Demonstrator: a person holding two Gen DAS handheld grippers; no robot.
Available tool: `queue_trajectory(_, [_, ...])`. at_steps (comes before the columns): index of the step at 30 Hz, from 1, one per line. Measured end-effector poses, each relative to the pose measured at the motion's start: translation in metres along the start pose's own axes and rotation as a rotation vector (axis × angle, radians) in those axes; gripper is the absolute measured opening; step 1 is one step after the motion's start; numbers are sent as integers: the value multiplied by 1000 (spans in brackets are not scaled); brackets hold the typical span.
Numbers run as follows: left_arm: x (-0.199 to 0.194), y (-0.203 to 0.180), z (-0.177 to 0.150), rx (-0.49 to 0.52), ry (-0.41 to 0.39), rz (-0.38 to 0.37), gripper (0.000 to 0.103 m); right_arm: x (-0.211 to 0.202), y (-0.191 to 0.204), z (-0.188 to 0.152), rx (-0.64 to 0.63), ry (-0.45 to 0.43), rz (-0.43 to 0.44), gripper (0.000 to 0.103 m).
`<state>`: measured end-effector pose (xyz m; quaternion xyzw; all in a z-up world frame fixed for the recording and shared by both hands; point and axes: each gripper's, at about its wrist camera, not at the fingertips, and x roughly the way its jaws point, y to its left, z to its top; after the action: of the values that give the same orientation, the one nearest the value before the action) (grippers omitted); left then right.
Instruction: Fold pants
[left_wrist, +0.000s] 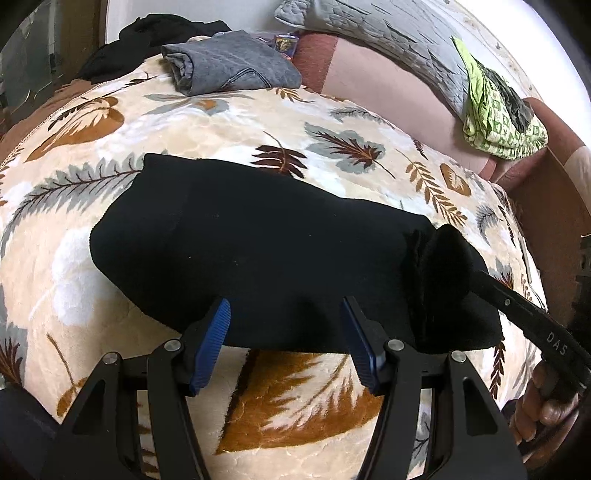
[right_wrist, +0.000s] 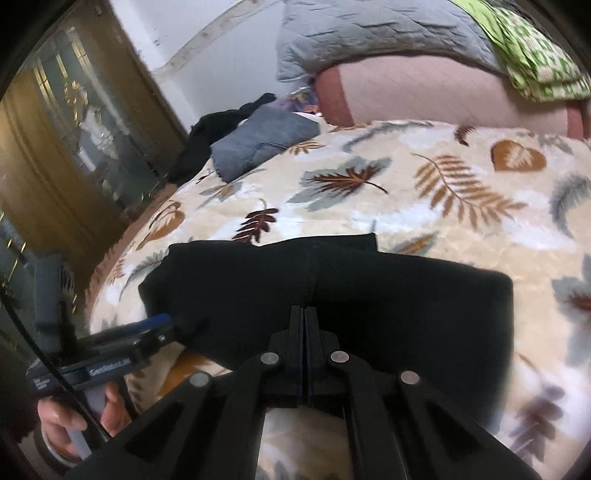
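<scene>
Pants (left_wrist: 266, 254), black and folded into a compact block, lie across the middle of the frame on a leaf-patterned blanket (left_wrist: 221, 122). The left gripper (left_wrist: 286, 332) sits at their near edge, blue-padded jaws spread wide, holding nothing. The right gripper (right_wrist: 304, 314) is pinched tight on the pants' lower-right end, lifting a bunch of cloth.

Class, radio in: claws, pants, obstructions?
Left claw open at near edge of black pants. Right claw shut on pants fold. Nothing blocking; grey jeans far off.
</scene>
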<state>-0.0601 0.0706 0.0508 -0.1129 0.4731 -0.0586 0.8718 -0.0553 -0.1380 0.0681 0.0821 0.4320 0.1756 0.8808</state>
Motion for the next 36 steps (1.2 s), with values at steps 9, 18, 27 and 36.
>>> queue_trajectory(9, [0, 2, -3, 5, 6, 3, 60, 42, 15, -1, -4, 46, 11, 2])
queue_trajectory(18, [2, 5, -2, -20, -10, -14, 65, -1, -8, -32, -56, 19, -49, 48])
queue_trajectory(27, [1, 7, -2, -31, -9, -19, 66, 16, 7, -40, -149, 42, -98, 44])
queue_trajectory(36, [2, 7, -4, -27, -7, -16, 66, 15, 18, -47, -224, 61, -122, 47])
